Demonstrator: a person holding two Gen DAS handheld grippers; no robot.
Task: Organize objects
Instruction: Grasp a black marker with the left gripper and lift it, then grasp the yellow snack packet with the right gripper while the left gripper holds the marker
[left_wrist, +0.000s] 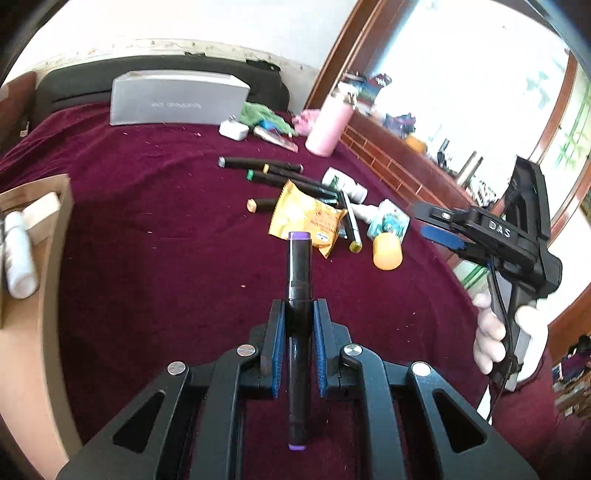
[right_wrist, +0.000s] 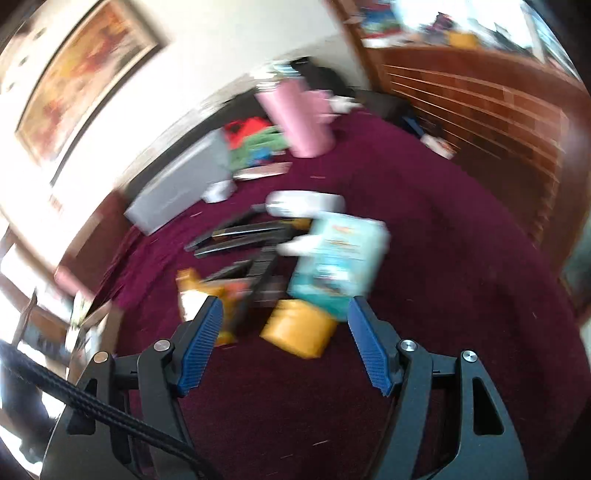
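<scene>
Your left hand-held gripper (left_wrist: 298, 332) is clamped on a black marker with purple end caps (left_wrist: 298, 280).
It hangs above the maroon bedspread (left_wrist: 147, 236), near the pile of black markers (left_wrist: 273, 173); your right hand-held gripper (right_wrist: 284, 332) stands apart over a yellow-orange plastic cap (right_wrist: 297, 328).

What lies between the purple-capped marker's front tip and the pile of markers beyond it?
In the left wrist view, the yellow snack packet lies just past the marker held by the left tool, before the pile.
</scene>
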